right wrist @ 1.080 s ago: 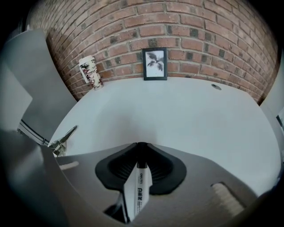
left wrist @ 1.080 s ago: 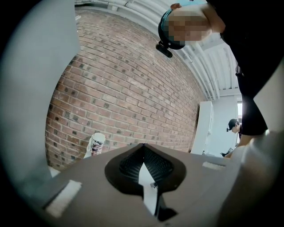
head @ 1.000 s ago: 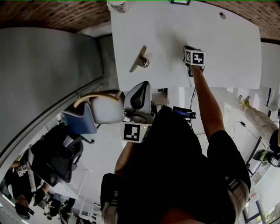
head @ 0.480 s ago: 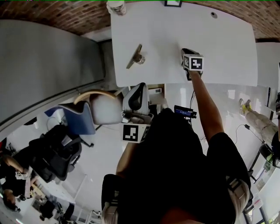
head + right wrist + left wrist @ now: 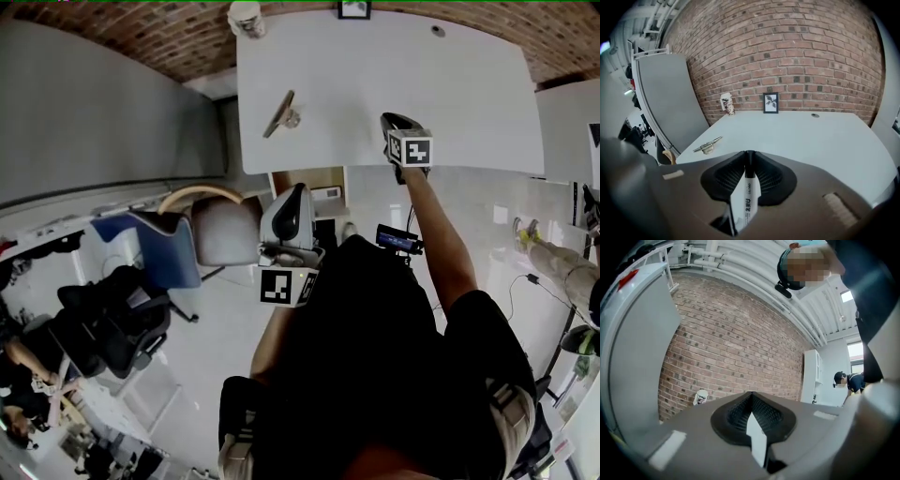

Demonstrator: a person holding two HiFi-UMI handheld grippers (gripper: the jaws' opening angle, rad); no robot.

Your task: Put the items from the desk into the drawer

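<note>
White marker (image 5: 748, 194) upright in right claw (image 5: 749, 155); metal clip (image 5: 278, 114), perhaps, on desk (image 5: 459, 84).

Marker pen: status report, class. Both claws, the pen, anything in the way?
Right claw shut on marker pen, at near edge of desk. Left claw shut, empty. Metal clip on desk, well apart, blocking nothing.

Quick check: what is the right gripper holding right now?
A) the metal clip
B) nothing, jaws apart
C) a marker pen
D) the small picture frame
C: the right gripper has its jaws closed on a white marker pen, while the metal clip lies on the desk.
</note>
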